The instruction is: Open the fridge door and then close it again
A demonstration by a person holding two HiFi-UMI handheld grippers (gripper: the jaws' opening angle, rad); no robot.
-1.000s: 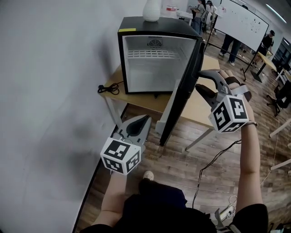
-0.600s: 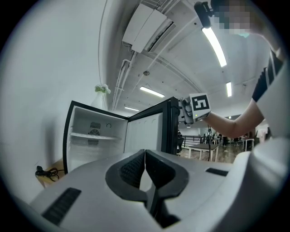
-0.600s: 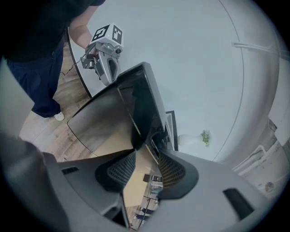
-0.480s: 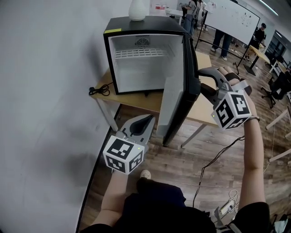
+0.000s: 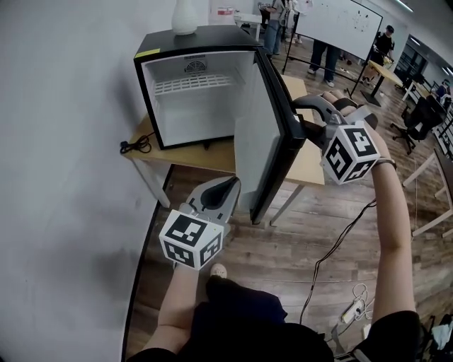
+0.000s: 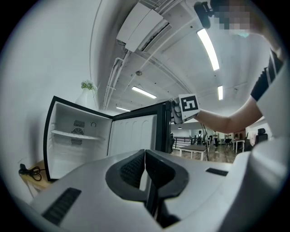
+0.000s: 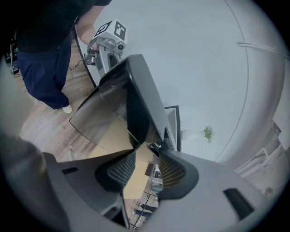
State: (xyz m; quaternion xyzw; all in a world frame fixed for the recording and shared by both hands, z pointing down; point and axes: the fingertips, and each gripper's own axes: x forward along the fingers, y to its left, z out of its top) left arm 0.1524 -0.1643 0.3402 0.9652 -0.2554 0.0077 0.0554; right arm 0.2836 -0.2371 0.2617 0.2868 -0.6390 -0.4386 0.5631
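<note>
A black mini fridge with a white inside stands on a wooden table. Its door is swung wide open, with the white liner towards me. My right gripper is at the door's upper outer edge, its jaws apart. In the right gripper view one finger lies by the door's top edge and the other by its glossy black face. My left gripper hangs low in front of the door with nothing in it. In the left gripper view its pads meet.
A white vase stands on the fridge's top. A black plug and cord lie on the table at the left, by the grey wall. A cable and power strip lie on the wooden floor. People stand by a whiteboard.
The door's free end has swung rightward away from the cabinet and shows more white liner. My right gripper has stayed at its top edge. The fridge has slid left in view.
</note>
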